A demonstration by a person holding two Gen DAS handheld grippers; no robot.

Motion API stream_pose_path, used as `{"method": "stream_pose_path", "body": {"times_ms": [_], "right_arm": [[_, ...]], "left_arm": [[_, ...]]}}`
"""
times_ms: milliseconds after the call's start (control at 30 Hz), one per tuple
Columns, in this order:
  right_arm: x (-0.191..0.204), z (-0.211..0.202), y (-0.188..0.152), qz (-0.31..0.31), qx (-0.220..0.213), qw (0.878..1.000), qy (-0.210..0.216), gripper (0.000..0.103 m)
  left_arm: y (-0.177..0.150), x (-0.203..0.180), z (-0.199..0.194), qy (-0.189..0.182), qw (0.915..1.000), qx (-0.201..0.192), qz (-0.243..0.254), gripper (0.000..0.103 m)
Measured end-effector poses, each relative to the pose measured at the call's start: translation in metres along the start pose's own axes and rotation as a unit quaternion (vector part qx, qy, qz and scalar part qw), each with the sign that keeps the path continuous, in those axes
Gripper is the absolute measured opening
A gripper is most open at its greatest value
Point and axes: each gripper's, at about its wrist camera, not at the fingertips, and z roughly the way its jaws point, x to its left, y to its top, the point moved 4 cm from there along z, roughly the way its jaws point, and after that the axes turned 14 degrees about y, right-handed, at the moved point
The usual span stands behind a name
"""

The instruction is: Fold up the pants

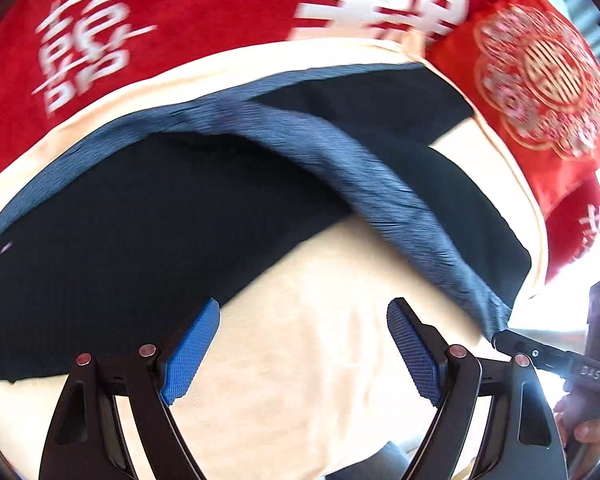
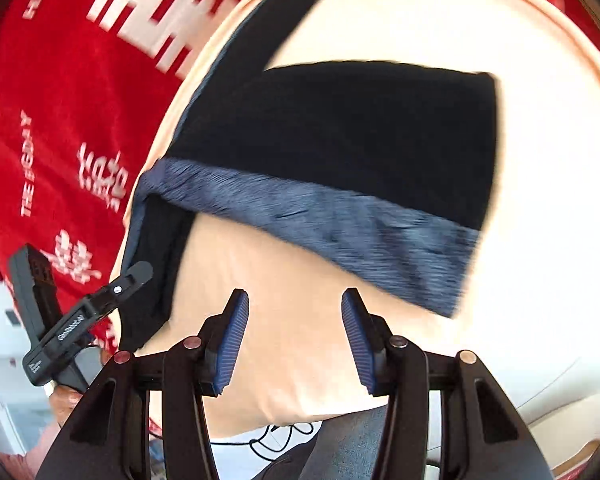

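Dark navy pants (image 1: 148, 216) lie on a cream sheet (image 1: 300, 360), with a grey-blue inner layer (image 1: 380, 184) turned over across them. My left gripper (image 1: 304, 308) hovers open above the sheet just short of the pants' near edge, with nothing between its blue pads. In the right wrist view the pants (image 2: 340, 136) form a dark block with the grey-blue layer (image 2: 320, 224) along its near side. My right gripper (image 2: 295, 294) is open over bare sheet below that layer and holds nothing. Both views are motion-blurred.
A red blanket with white characters (image 1: 180, 16) lies beyond the sheet, and a red cushion with a gold pattern (image 1: 540, 80) lies at the right. One of the right gripper's fingers (image 1: 512, 338) pokes in at the right edge. One of the left gripper's fingers (image 2: 128, 278) shows at the left.
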Motion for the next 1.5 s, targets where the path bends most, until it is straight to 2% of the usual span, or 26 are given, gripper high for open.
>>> {"method": "stream_pose_path", "body": {"times_ms": [67,167,233,400,500,567,600,633,700,767,800,833,867,1000,1167,1333,1500], "right_arm": [[-0.020,-0.011,0.004,0.013,-0.018,1.000,-0.016,0.053],[-0.048,-0.026,0.011,0.042,-0.036,0.998,-0.009,0.053],[-0.063,-0.031,0.015,0.054,-0.032,0.998,-0.004,0.053],[-0.073,-0.023,0.023,0.056,0.015,0.995,0.081,0.053],[-0.069,-0.007,0.030,0.056,0.042,0.986,0.150,0.052],[-0.069,0.002,0.031,0.060,0.056,0.984,0.161,0.052],[-0.072,0.007,0.033,0.066,0.061,0.983,0.162,0.045],[-0.076,0.012,0.034,0.080,0.065,0.980,0.168,0.027],[-0.078,0.014,0.037,0.098,0.081,0.978,0.163,0.003],[-0.067,0.010,0.044,0.089,0.081,0.977,0.176,0.003],[-0.058,0.005,0.048,0.079,0.082,0.976,0.183,0.003],[-0.045,-0.001,0.055,0.065,0.083,0.976,0.193,0.003],[-0.034,-0.005,0.062,0.053,0.084,0.975,0.199,0.003],[0.013,-0.021,0.108,-0.001,0.079,0.972,0.222,0.003],[0.067,-0.024,0.197,-0.061,0.072,0.967,0.236,0.003],[0.115,0.003,0.290,-0.127,0.077,0.970,0.190,0.003],[0.127,0.057,0.343,-0.177,0.112,0.973,0.099,0.005]], "left_arm": [[0.006,-0.017,0.004,-0.006,1.0000,0.003,0.007,0.087],[0.012,-0.038,0.014,-0.023,0.9996,0.015,0.008,0.087],[0.017,-0.052,0.024,-0.027,0.9992,0.028,0.009,0.087],[0.021,-0.079,0.040,-0.041,0.9977,0.055,-0.006,0.087],[0.023,-0.092,0.048,-0.052,0.9964,0.066,-0.011,0.087],[0.022,-0.098,0.054,-0.053,0.9959,0.073,-0.001,0.087],[0.022,-0.100,0.056,-0.052,0.9957,0.077,-0.004,0.087],[0.022,-0.101,0.058,-0.050,0.9957,0.078,-0.007,0.087],[0.022,-0.103,0.056,-0.049,0.9959,0.074,-0.013,0.086],[0.024,-0.106,0.055,-0.060,0.9951,0.076,-0.019,0.066],[0.026,-0.108,0.055,-0.069,0.9941,0.082,-0.017,0.042],[0.027,-0.109,0.054,-0.076,0.9929,0.089,-0.017,0.031],[0.030,-0.109,0.050,-0.084,0.9924,0.088,-0.021,0.029],[0.055,-0.112,0.023,-0.104,0.9928,0.051,-0.030,0.029],[0.108,-0.113,0.002,-0.114,0.9919,0.018,-0.052,0.029],[0.167,-0.114,0.005,-0.092,0.9940,-0.023,-0.053,0.029],[0.216,-0.096,0.015,-0.032,0.9953,-0.062,-0.067,0.030]]}}
